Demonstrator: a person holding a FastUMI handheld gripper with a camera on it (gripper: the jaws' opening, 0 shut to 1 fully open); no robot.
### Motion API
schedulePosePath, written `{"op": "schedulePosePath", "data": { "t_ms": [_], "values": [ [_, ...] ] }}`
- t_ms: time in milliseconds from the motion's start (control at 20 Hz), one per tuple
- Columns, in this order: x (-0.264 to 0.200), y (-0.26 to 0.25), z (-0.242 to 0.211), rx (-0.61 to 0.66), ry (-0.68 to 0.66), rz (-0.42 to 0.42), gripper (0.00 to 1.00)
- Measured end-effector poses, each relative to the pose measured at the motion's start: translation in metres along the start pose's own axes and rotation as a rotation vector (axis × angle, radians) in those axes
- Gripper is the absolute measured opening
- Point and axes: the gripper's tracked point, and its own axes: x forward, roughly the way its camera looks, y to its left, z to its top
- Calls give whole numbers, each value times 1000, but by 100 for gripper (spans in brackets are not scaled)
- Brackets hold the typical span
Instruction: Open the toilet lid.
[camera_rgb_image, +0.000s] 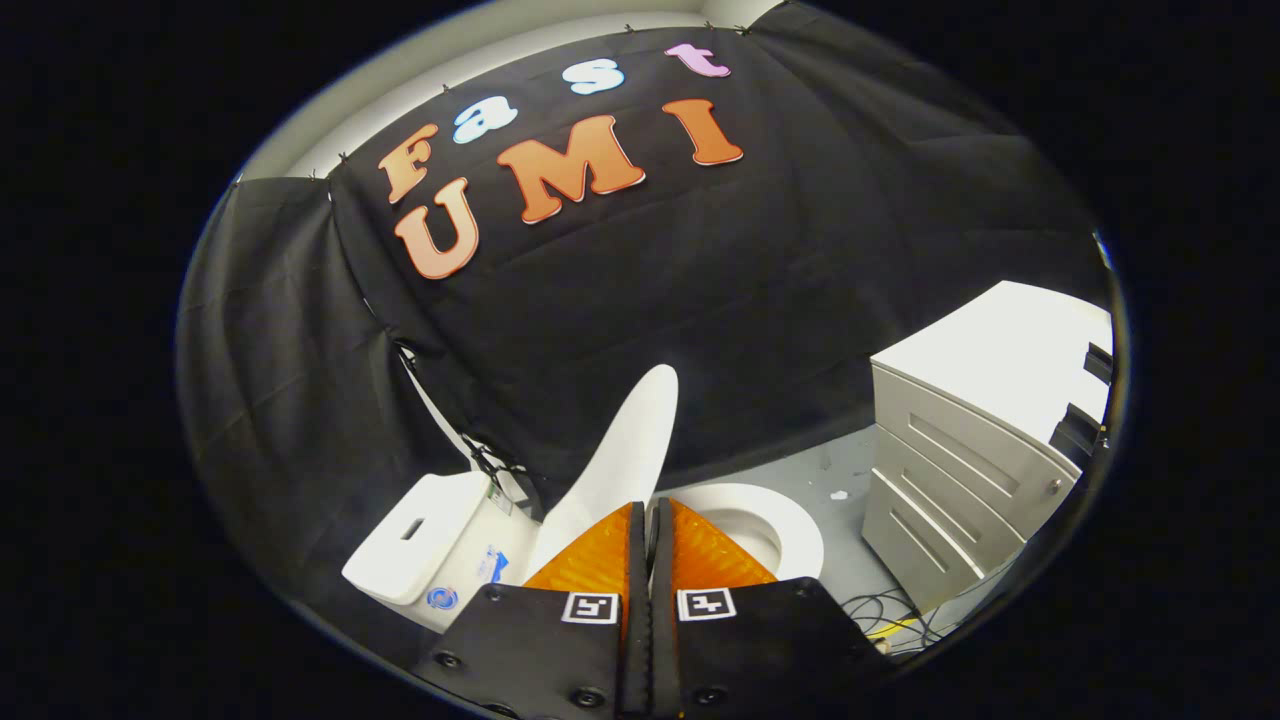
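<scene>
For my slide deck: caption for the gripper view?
Gripper pinches the raised toilet lid above the seat, drawer cabinet beside.

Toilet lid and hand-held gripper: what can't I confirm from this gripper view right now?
- Grip: the hand-held gripper has its fingers nearly closed at the toilet lid; the fingers hide whether both press its edge.
- Hinge: hidden behind the fingers.
- Seat: near half covered by the gripper body.
- Tank: label too small to read.
- Drawer cabinet: far side cut off.
</scene>
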Motion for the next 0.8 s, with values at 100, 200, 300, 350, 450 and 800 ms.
{"op": "schedulePosePath", "data": {
  "t_ms": [100, 200, 300, 350, 450, 800],
  "values": [
    [-4, 13, 5, 25, -4, 18, 8],
    [-4, 18, 4, 2, 4, 10, 8],
    [-4, 25, 8, -33, 7, 12, 8],
    [-5, 29, 10, -43, 2, 16, 8],
    [-5, 43, 15, -64, -1, 26, 8],
    [-9, 103, 29, -211, -30, 77, 8]
  ]
}}
